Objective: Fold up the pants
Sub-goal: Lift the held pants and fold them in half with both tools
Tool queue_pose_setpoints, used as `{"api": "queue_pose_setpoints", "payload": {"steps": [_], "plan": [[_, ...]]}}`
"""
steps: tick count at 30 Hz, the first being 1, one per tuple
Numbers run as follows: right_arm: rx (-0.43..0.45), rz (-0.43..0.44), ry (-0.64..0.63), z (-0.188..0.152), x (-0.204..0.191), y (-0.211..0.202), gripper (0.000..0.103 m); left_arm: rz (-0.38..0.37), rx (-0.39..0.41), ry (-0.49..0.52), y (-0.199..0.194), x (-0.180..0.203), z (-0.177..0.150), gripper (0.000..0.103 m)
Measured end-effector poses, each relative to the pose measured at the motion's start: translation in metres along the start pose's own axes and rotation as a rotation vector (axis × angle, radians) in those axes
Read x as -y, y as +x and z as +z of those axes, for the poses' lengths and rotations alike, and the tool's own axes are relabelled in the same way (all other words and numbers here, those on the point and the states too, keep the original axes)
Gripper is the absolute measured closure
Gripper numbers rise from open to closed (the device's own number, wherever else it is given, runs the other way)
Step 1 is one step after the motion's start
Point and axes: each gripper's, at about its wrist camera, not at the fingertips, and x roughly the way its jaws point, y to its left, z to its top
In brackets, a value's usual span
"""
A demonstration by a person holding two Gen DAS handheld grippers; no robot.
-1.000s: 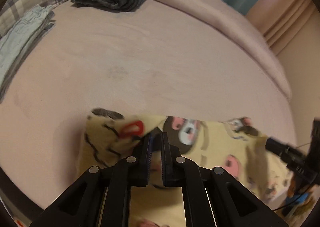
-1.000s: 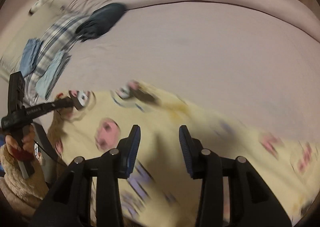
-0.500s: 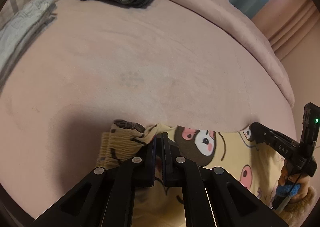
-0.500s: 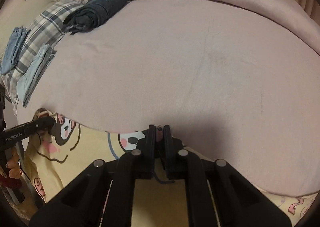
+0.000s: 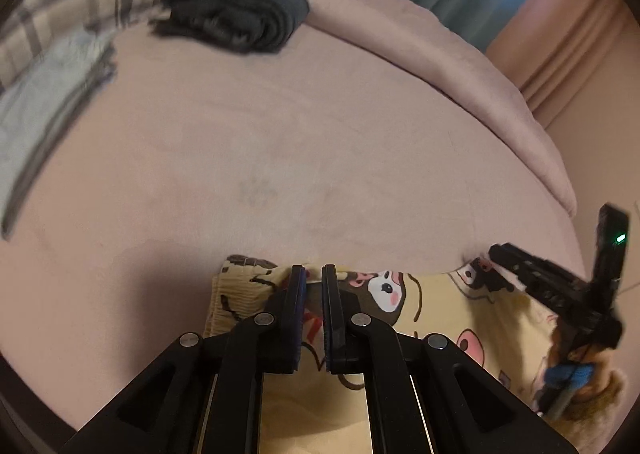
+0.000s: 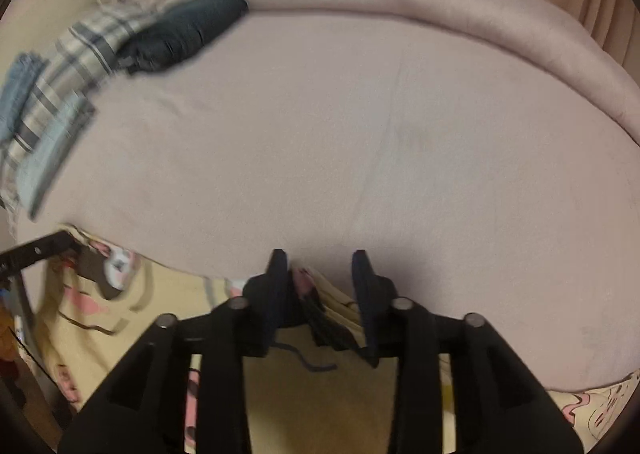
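Left gripper (image 5: 314, 280) clamped on pants (image 5: 432, 318) waistband, at 6 o'clock on bed (image 5: 320, 158). Right gripper (image 6: 320, 274) jaws opening, pants edge loose between them. Dark folded clothes (image 5: 236, 24) at 11 o'clock.

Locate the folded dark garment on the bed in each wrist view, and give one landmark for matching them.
Left wrist view: dark garment lies upper left of centre, beside the plaid pillow.
Right wrist view: dark garment lies upper left, against the plaid pillow.
Shared landmark: the plaid pillow.
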Motion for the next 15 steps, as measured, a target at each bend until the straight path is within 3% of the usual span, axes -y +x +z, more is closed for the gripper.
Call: {"api": "queue_pose_setpoints", "payload": {"steps": [3,5,7,9,15], "plan": [[0.004,0.057,-0.029,-0.004,-0.01,-0.006,0.067,0.043,-0.014,0.02,0.012,0.005,0.0,0.1],[-0.022,0.081,-0.064,-0.008,-0.019,0.003,0.075,0.111,-0.045,0.008,0.029,0.0,0.002,0.1],[-0.057,0.04,-0.079,-0.012,-0.024,0.017,0.086,0.129,-0.059,0.004,0.038,-0.006,0.001,0.1],[-0.094,0.003,-0.078,-0.014,-0.023,0.034,0.086,0.141,-0.071,0.004,0.043,-0.012,0.001,0.1],[-0.064,-0.029,-0.05,-0.007,-0.016,0.05,0.095,0.129,-0.059,0.0,0.046,-0.015,-0.001,0.1]]}}
